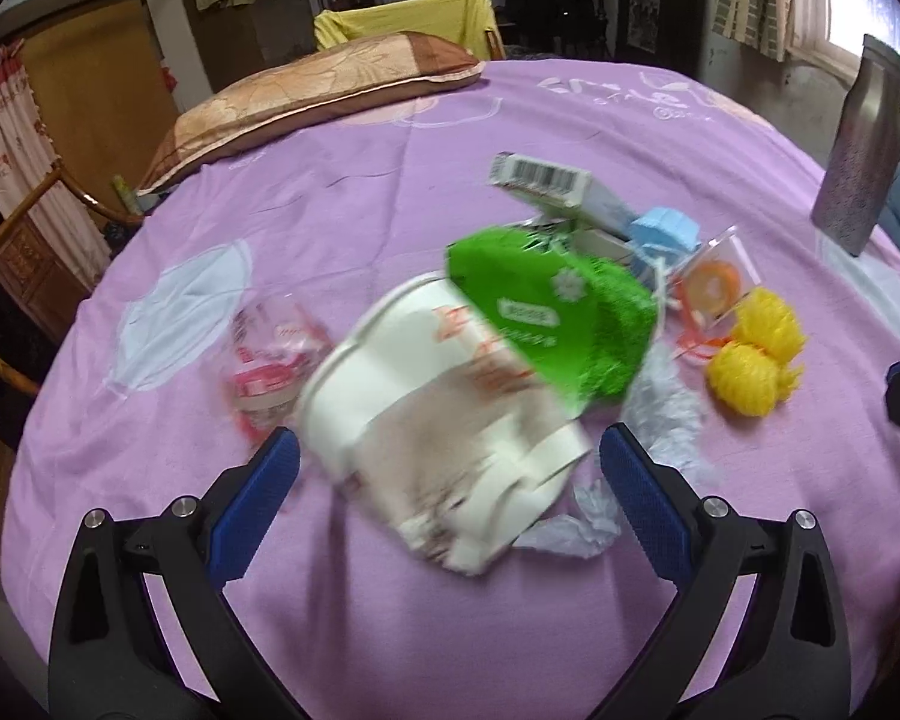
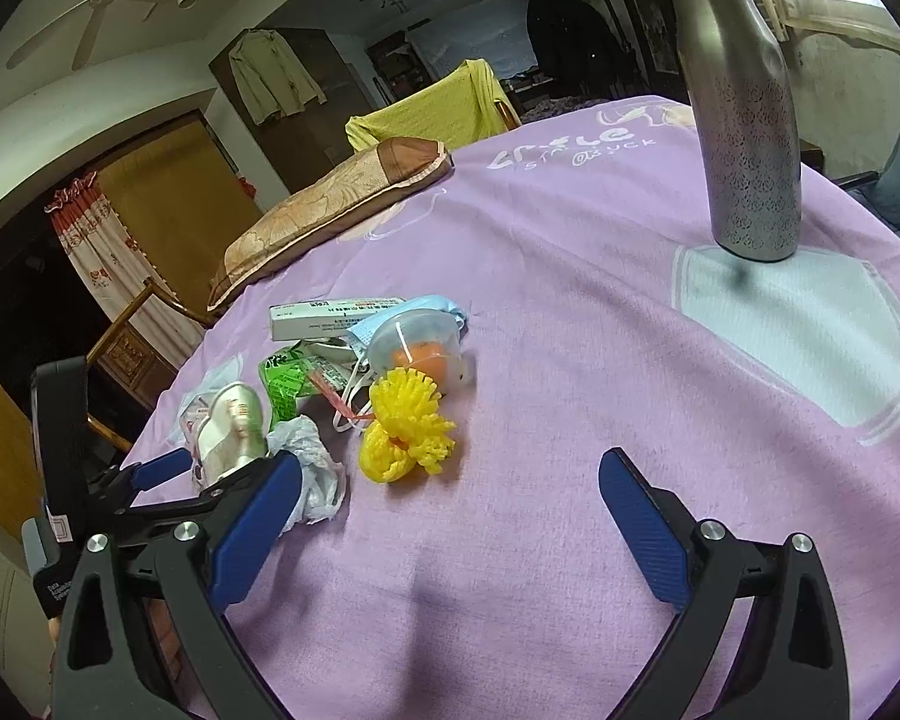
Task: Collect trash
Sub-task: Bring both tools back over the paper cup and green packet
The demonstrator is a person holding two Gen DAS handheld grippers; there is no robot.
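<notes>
Left tongs [image 1: 449, 456] spread wide, blue pads either side of a crumpled white paper cup [image 1: 444, 420], blurred, lying on its side on the purple sheet [image 1: 390, 192] of the bed; whether the pads touch the cup cannot be told. Just behind the cup, a green packet [image 1: 546, 312], and to its left a clear wrapper with red print [image 1: 270, 348]. Beside the right pad, a crumpled white plastic bag [image 1: 666, 414] and a scrap of tissue [image 1: 576, 528]. Further back, a barcoded box [image 1: 540, 180], a blue face mask [image 1: 663, 234] touching it, a clear case with an orange roll [image 1: 714, 285], and two yellow foam nets [image 1: 750, 354] close together near the right edge. Right tongs [image 2: 450, 492] also spread apart, gripping nothing, hovering over bare sheet with the yellow nets just ahead of the left pad. Left tongs' body seen at the left of the right wrist view, by the cup. Silver bottle [image 2: 744, 120] upright near the far right edge, well apart from the litter. Brown pillow [image 2: 330, 204] at the far left edge.
</notes>
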